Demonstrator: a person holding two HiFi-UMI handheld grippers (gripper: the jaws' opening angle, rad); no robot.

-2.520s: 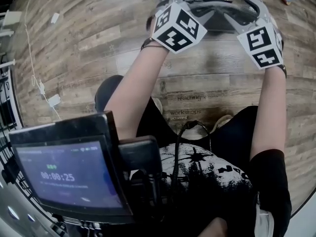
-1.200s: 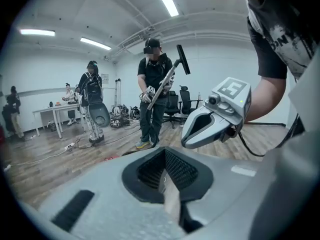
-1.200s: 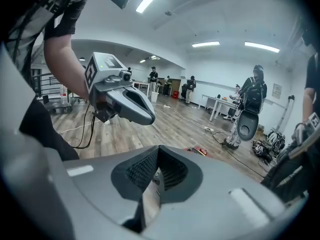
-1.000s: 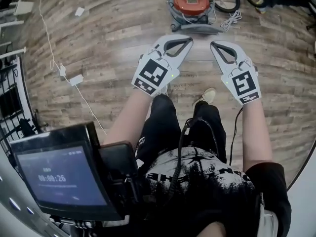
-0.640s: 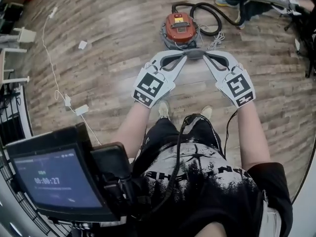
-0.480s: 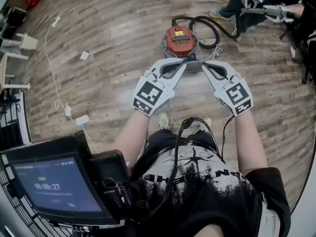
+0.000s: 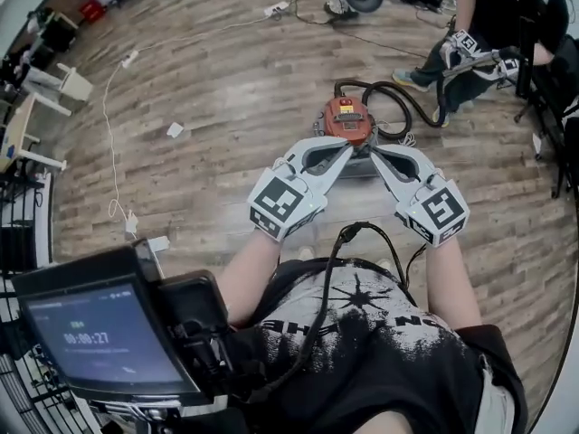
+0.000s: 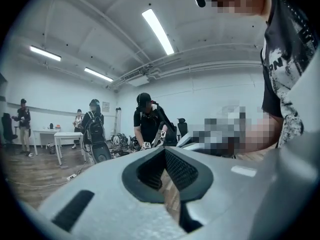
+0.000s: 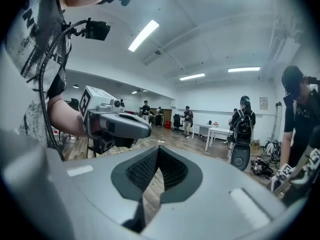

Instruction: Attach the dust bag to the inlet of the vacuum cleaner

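Head view: orange-topped vacuum cleaner (image 7: pixel 346 120), black hose (image 7: pixel 391 98) coiled behind it, on the wooden floor (image 7: pixel 208 89) beyond left tool (image 7: pixel 347 150) and right tool (image 7: pixel 372 152). Dust bag not visible; probably light and crushable, best taken by its stiff collar.
Left gripper view: jaws together, empty.
Right gripper view: likewise.

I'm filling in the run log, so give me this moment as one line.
left gripper: shut, empty | right gripper: shut, empty | vacuum cleaner: on floor, neither gripper touching it | hose: looped beside it
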